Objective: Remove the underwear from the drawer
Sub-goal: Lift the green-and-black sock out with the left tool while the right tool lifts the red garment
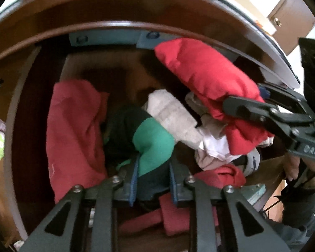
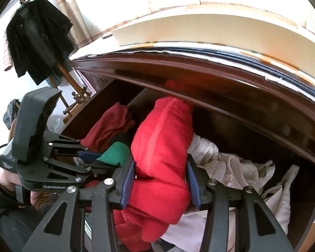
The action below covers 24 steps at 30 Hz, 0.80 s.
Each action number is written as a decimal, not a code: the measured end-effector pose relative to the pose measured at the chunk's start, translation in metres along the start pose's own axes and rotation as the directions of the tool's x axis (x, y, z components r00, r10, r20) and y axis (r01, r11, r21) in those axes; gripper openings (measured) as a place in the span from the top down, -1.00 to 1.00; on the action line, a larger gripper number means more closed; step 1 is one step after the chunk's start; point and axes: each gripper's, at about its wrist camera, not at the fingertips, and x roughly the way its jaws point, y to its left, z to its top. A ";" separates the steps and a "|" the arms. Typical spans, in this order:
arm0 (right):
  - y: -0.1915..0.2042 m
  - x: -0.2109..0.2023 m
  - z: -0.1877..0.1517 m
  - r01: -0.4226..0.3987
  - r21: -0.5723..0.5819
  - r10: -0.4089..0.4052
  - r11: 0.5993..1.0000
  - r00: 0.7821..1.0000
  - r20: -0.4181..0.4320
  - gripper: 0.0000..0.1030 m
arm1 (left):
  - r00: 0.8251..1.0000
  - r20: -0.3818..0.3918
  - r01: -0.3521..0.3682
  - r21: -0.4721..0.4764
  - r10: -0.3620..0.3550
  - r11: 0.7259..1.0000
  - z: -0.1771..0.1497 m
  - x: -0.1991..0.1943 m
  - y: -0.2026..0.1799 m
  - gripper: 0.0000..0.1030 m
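Observation:
The brown wooden drawer (image 1: 115,29) is pulled out and full of crumpled clothes. In the left wrist view my left gripper (image 1: 154,161) is shut on a green and black piece of underwear (image 1: 153,138) in the drawer's middle, with the fabric pinched between the blue pads (image 1: 134,180). In the right wrist view my right gripper (image 2: 160,161) is shut on a bright red piece of underwear (image 2: 163,138), which bulges up between its pads. From the left wrist view, that red piece (image 1: 203,73) and the right gripper (image 1: 231,103) sit at the drawer's right side. The left gripper (image 2: 92,157) lies left of the red bundle.
A dark red garment (image 1: 73,130) lies at the drawer's left, and white garments (image 2: 231,166) fill its right side. The cabinet's top edge (image 2: 220,96) overhangs the drawer's back. A cream box (image 2: 199,29) rests on top. A black jacket (image 2: 37,35) hangs on a rack to the left.

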 end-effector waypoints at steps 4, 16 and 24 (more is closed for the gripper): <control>0.000 -0.001 -0.002 0.002 -0.001 -0.002 1.000 1.000 0.007 0.06 | 0.997 0.068 -0.026 0.060 0.022 0.998 -0.005 -0.023 -0.016 0.59; -0.006 -0.011 -0.009 -0.027 0.010 0.026 1.000 0.998 0.050 0.08 | 0.964 0.265 -0.054 0.103 0.025 0.993 -0.004 -0.093 -0.026 0.60; -0.007 -0.024 -0.013 -0.037 0.017 0.035 0.999 0.993 0.112 0.08 | 0.920 0.390 -0.091 0.086 0.050 0.992 0.004 -0.115 -0.022 0.61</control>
